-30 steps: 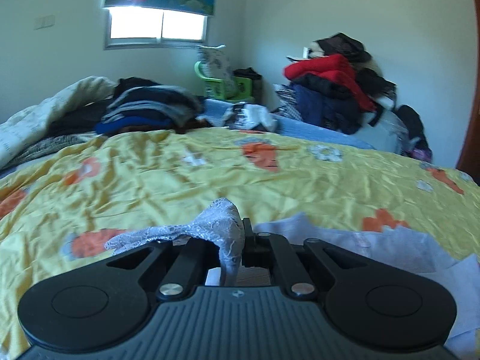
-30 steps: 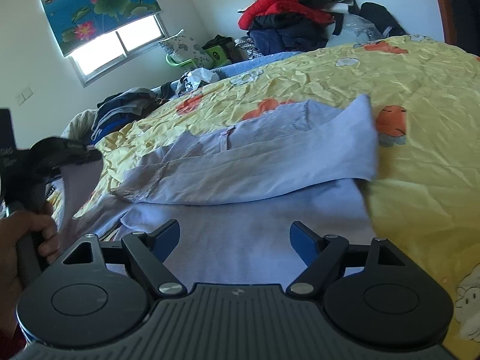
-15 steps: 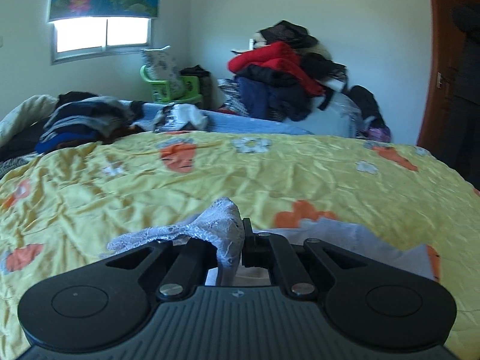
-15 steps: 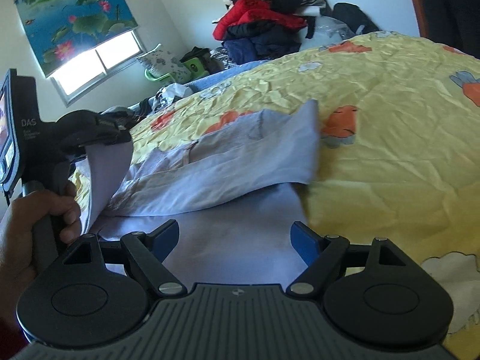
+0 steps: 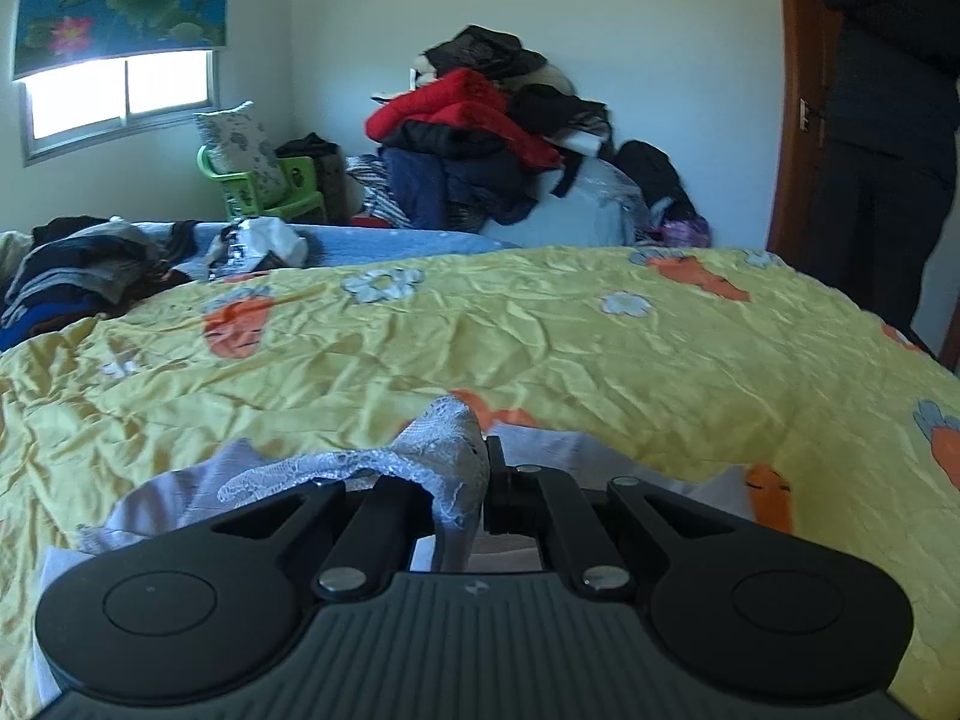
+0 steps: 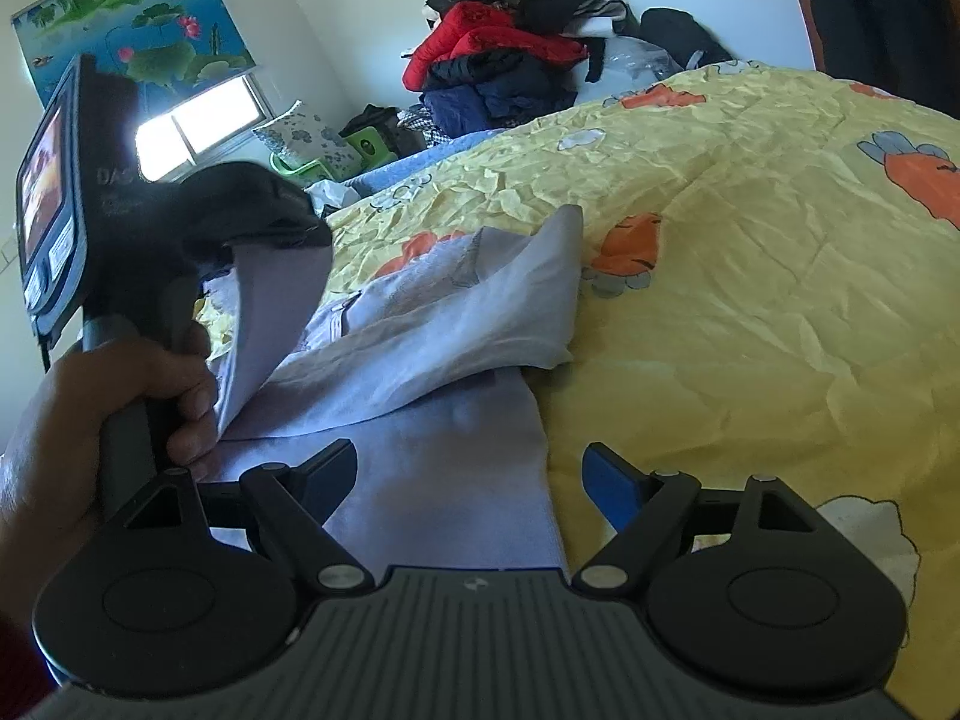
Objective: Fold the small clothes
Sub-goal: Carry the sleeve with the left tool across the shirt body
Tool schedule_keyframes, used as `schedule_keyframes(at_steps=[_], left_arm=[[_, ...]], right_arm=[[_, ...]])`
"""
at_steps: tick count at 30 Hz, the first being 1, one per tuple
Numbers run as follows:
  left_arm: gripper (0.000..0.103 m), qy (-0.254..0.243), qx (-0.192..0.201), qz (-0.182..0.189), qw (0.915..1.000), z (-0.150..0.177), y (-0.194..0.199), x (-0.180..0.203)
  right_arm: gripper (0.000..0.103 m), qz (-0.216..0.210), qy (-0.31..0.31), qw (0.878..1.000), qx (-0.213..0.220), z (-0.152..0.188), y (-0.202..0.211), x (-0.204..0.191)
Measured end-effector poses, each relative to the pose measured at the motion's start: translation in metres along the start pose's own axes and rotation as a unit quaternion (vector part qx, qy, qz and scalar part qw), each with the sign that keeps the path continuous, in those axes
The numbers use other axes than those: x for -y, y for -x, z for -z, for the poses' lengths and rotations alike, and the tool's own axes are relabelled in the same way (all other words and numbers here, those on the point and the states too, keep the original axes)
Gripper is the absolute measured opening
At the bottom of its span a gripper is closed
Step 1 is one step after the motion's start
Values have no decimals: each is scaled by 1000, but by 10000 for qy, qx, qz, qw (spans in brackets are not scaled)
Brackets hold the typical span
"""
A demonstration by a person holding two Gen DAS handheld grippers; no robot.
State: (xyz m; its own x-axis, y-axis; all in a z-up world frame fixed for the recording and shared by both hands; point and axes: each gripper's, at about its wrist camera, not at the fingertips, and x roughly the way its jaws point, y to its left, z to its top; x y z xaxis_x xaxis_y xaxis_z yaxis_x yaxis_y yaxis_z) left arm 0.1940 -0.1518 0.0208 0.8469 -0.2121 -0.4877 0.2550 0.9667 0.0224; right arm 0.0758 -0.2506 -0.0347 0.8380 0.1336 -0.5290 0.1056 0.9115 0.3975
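Daylight comes from the window point(image 5: 120, 96) — it is blown out white. My views bend strongly at the edges; near parts stay dark, slightly soft.

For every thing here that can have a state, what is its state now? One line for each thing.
Left hand-held gripper: shut on the lace edge.
Right hand-held gripper: open, nothing between the fingers.
Lilac garment: partly folded on the yellow bedcover, one edge lifted.
Window blind: partly lowered.

Pale lilac garment point(image 6: 444, 324) lying on the yellow bed point(image 6: 750, 276), partly folded: one side doubled over its middle, the lace-trimmed edge point(image 5: 444, 450) lifted clear at the left, the lower part flat.
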Motion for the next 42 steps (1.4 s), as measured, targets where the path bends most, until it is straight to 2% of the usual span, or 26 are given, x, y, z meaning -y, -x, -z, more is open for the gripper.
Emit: schedule_keyframes(at_steps=[17, 35, 42], left_arm=[[3, -291, -126, 145, 9994, 2, -20, 32], [3, -594, -236, 512, 9966, 1, -31, 74], [4, -713, -485, 510, 9950, 4, -42, 84]], right_arm=[[84, 98, -53, 9999, -28, 4, 1, 9], [85, 122, -136, 9998, -41, 6, 0, 18], [85, 135, -142, 9998, -36, 7, 1, 19]])
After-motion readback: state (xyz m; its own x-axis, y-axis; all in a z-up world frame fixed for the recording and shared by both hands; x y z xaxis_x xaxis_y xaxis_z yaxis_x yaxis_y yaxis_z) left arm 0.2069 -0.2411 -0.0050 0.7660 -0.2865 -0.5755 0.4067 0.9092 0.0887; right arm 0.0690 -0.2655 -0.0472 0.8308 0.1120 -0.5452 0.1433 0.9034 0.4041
